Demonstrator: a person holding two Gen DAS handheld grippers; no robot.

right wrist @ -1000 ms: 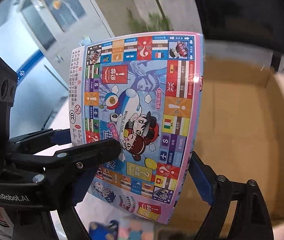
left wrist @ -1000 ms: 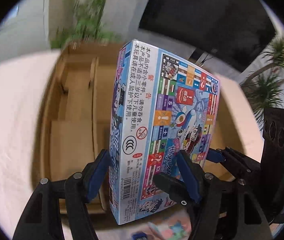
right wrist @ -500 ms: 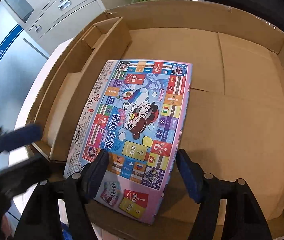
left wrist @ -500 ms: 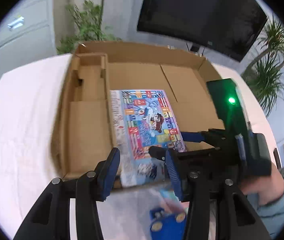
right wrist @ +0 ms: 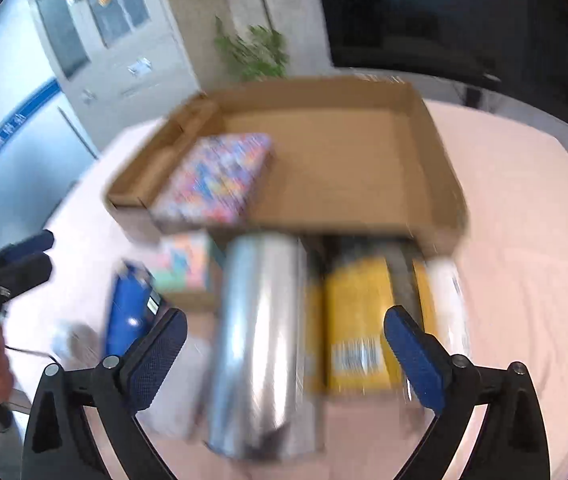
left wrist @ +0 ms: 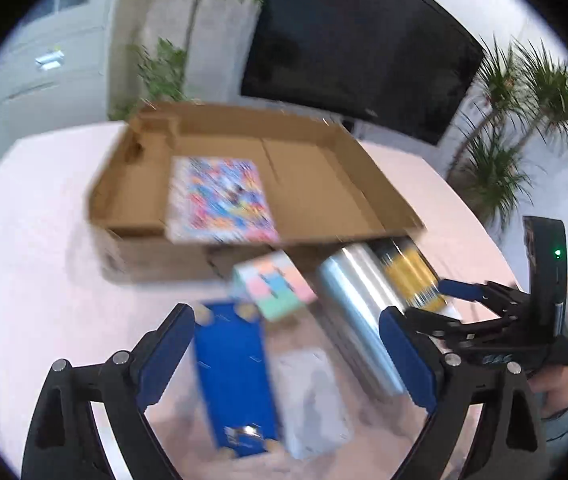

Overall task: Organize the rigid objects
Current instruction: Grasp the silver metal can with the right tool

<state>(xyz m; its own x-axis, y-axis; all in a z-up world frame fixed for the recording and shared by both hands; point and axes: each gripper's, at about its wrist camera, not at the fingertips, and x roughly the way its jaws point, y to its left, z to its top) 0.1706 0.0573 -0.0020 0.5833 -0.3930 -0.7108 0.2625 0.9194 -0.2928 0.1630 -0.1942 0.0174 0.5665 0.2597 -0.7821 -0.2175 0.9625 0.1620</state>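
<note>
Released, pulled back: game box [left wrist: 220,200] now flat against cardboard tray [left wrist: 364,200] divider, leaving room. Both fingers apart, empty, over counter [left wrist: 24,240] items.

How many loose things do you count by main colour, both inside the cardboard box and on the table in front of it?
Multicoloured printed flat game box: 1
Pastel box: 1
Blue flat box: 1
White box: 1
Silver shiny box: 1
Yellow box: 1
Total: 6
</note>
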